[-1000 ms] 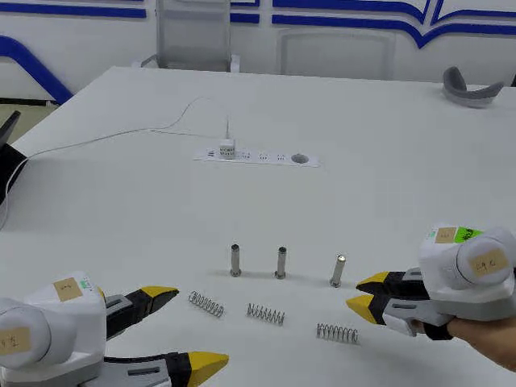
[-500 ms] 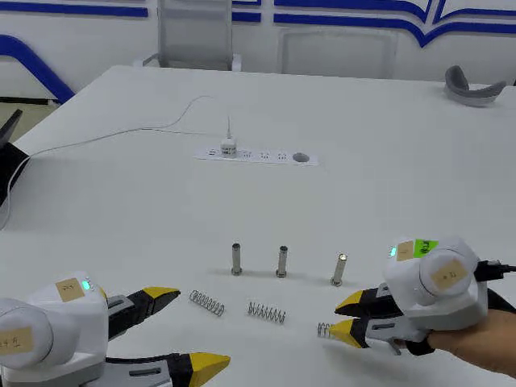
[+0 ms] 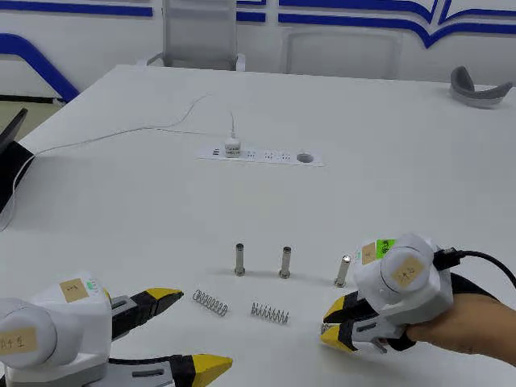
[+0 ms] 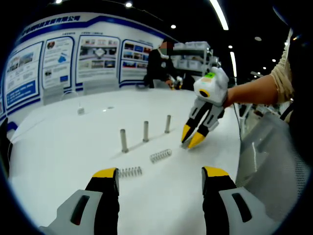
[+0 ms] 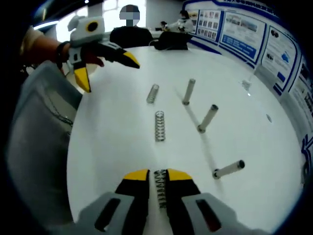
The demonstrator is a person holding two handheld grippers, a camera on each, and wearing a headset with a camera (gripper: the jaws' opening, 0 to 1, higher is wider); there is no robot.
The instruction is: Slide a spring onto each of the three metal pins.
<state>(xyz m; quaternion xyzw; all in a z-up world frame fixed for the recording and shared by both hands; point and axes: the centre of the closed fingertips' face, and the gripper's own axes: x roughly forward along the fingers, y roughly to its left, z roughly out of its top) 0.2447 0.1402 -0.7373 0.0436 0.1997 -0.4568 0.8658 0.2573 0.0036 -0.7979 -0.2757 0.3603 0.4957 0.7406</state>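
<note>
Pins first: we count three short upright steel pins (image 3: 239,260) (image 3: 285,263) (image 3: 343,272) in a row on the white table (image 3: 121,201). We count three coiled metal springs. Two (image 3: 210,302) (image 3: 268,313) lie free just in front of the pins. The third spring (image 5: 160,188) lies between the yellow tips of the right gripper (image 3: 332,322), held low with its tips down near the right-hand pin. Its jaws are narrow, and we cannot tell whether they pinch the coil. The left gripper (image 3: 197,330) hangs low at near left, jaws wide, holding nothing.
</note>
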